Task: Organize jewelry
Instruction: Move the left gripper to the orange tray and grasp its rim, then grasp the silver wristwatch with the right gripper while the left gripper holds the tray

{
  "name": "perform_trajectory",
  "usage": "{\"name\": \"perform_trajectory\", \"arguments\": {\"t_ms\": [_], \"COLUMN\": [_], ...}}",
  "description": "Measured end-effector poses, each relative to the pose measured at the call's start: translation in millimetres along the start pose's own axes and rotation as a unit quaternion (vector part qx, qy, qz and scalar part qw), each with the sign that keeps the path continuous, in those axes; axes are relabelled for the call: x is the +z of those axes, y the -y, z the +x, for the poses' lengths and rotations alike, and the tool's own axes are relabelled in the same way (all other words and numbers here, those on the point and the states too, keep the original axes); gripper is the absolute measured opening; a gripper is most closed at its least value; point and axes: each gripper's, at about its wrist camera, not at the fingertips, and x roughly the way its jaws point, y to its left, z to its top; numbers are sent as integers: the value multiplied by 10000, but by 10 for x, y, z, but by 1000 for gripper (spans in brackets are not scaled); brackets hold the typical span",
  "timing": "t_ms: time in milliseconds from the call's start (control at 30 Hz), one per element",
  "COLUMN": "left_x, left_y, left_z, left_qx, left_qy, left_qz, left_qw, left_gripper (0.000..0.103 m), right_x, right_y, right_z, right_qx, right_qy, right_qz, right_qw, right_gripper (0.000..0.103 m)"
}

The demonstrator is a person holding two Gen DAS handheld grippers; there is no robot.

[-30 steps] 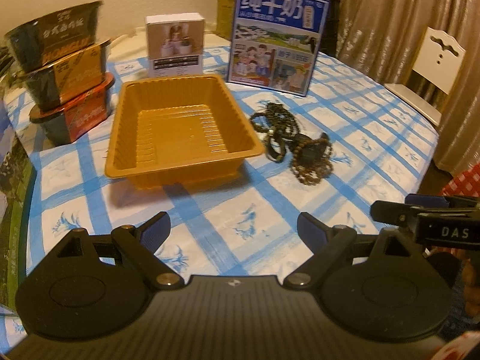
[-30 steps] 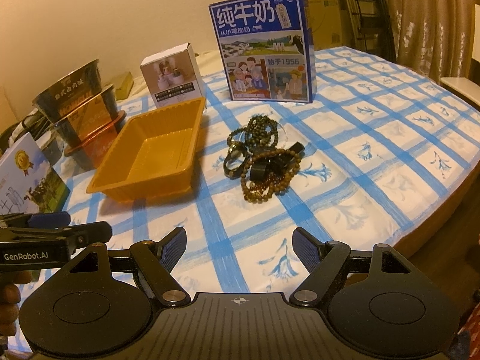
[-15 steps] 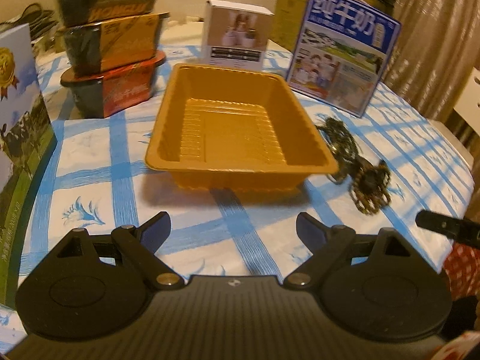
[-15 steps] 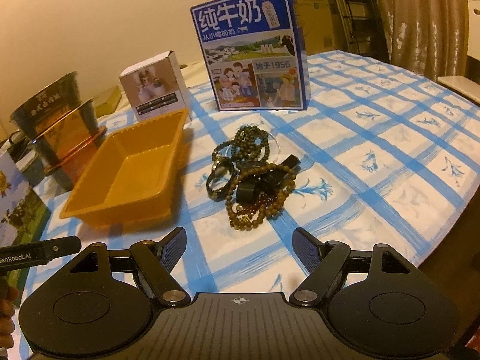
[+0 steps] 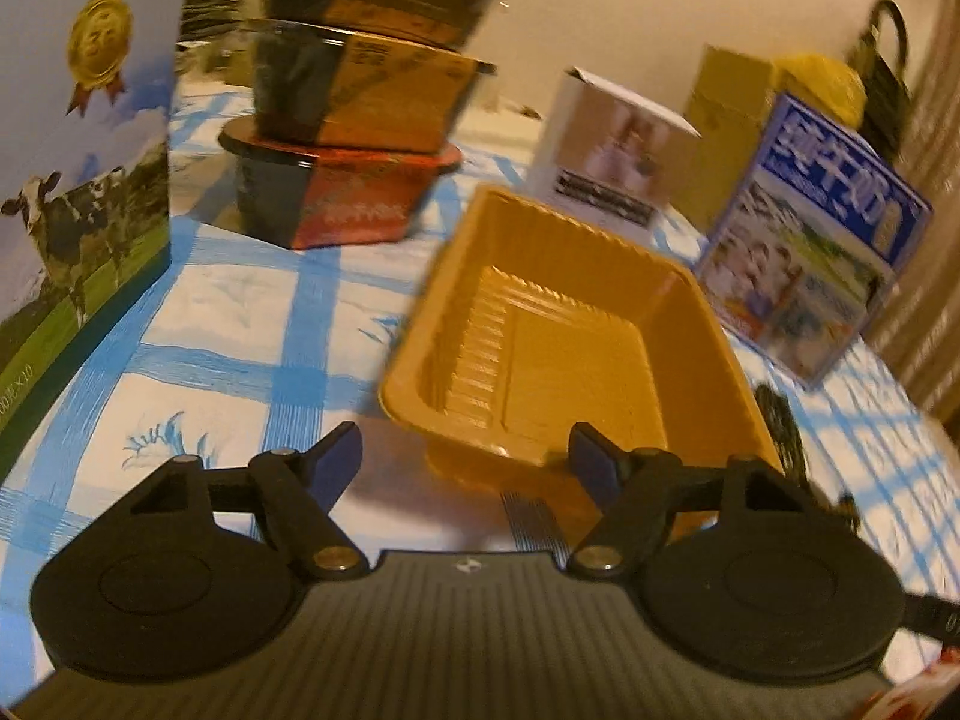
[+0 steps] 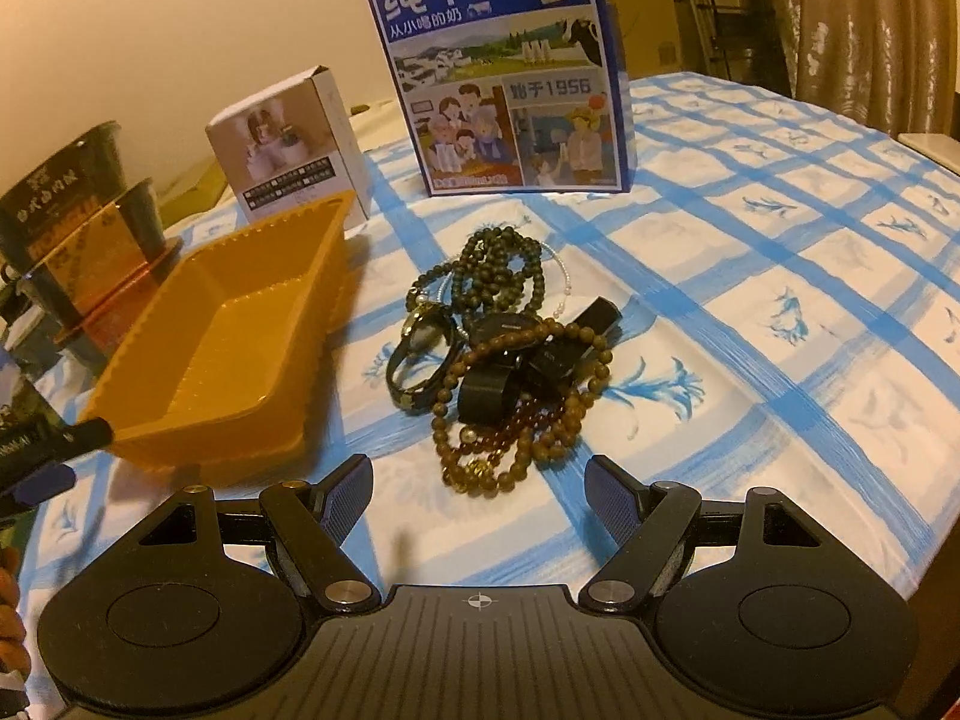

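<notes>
A tangled heap of jewelry (image 6: 501, 360) is lying on the blue-and-white checked tabletop (image 6: 780, 276), just beside the right-hand long wall of an orange rectangular plastic tray (image 6: 222, 348) but not touching it. Within the heap, a dark green bead string (image 6: 501, 267) is sitting at the far end, a brown wooden bead string (image 6: 516, 420) is spreading across the near end, and black band-shaped pieces (image 6: 489, 390) are resting between them. The tray is standing upright, its ribbed inner walls showing, with nothing inside it.
</notes>
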Motion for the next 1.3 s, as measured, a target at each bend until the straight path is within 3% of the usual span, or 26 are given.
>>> {"name": "perform_trajectory", "arguments": {"t_ms": [167,433,733,1233,1300], "left_x": [40,33,40,212,254], "left_y": [-23,-14,-88,-101,-109], "left_z": [176,425,519,434,426], "left_qx": [20,272,248,-84,-139], "left_qy": [223,317,377,221,229], "left_qz": [-257,-281,-219,706,823], "left_qw": [9994,9987,9987,9972,9962], "left_gripper": [64,39,9,4,4], "right_x": [36,26,-5,209,267], "right_y": [52,104,129,-200,-276], "right_z": [119,224,289,266,360], "right_qx": [18,29,67,367,428], "right_qy": [-6,-105,-171,421,427], "right_qz": [120,162,188,-701,-898], "right_qw": [9999,9998,9997,9960,9941], "right_gripper": [77,77,77,77,63]}}
